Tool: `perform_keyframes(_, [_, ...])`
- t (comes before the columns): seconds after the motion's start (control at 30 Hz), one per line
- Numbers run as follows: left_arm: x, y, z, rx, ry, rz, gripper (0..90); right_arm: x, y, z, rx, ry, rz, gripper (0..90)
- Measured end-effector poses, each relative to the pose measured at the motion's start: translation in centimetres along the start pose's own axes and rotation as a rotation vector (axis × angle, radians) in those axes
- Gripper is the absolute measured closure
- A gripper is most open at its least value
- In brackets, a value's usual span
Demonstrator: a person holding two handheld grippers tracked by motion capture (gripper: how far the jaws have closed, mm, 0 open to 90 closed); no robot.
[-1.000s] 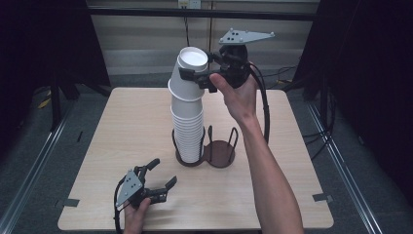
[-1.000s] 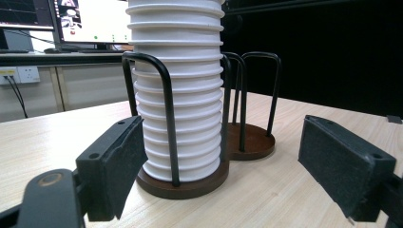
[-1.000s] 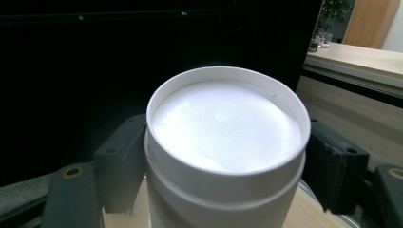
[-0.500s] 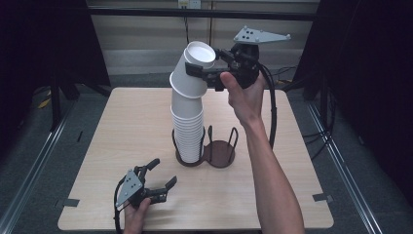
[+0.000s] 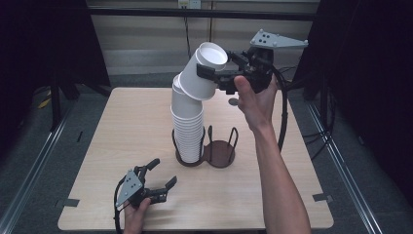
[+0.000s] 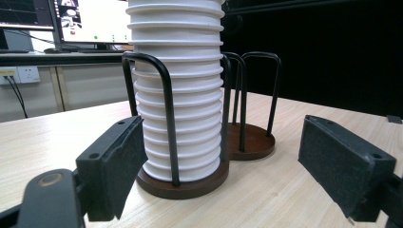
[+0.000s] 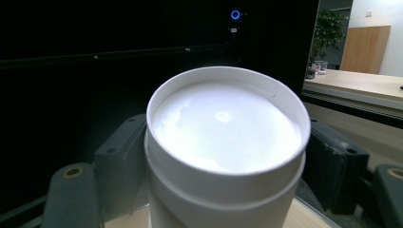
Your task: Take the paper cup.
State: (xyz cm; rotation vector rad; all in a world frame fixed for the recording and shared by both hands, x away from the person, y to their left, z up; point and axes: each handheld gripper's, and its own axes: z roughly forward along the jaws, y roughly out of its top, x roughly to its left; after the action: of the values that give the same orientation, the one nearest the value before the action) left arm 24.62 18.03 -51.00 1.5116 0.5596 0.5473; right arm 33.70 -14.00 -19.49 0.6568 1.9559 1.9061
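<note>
A tall stack of upturned white paper cups [image 5: 187,131] stands in the left ring of a dark wire cup holder [image 5: 220,155] at mid-table. Above the stack, my right gripper [image 5: 219,67] is shut on the top cup [image 5: 199,80], which leans to the right with its rim still over the stack's top. In the right gripper view that cup [image 7: 223,128] sits bottom-up between the jaws of the right gripper [image 7: 223,180]. My left gripper [image 5: 163,172] rests open near the table's front edge. Its jaws [image 6: 223,166] face the stack [image 6: 183,95] with nothing between them.
The holder's right ring [image 6: 252,142] holds no cup. The wooden table [image 5: 122,126] has bare room left and right of the holder. Dark curtains and metal floor rails flank it, and the right gripper's cable hangs beside the forearm.
My right gripper has moved right and slightly up, and the top cup it grips now tilts further off the stack. The left gripper has stayed still.
</note>
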Motion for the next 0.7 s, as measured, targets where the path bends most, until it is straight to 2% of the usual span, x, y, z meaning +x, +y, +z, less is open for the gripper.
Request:
perform_keyframes(0.53, [0.0, 0.0, 0.0, -0.002, 0.0, 0.001, 15.5, 0.1, -0.3, -2.4, -0.011, -0.012, 0.0, 23.8])
perform_keyframes(0.7, [0.0, 0.0, 0.0, 0.001, -0.003, -0.001, 15.4, 0.0, -0.9, -3.9, -0.022, -0.011, 0.014, 23.8])
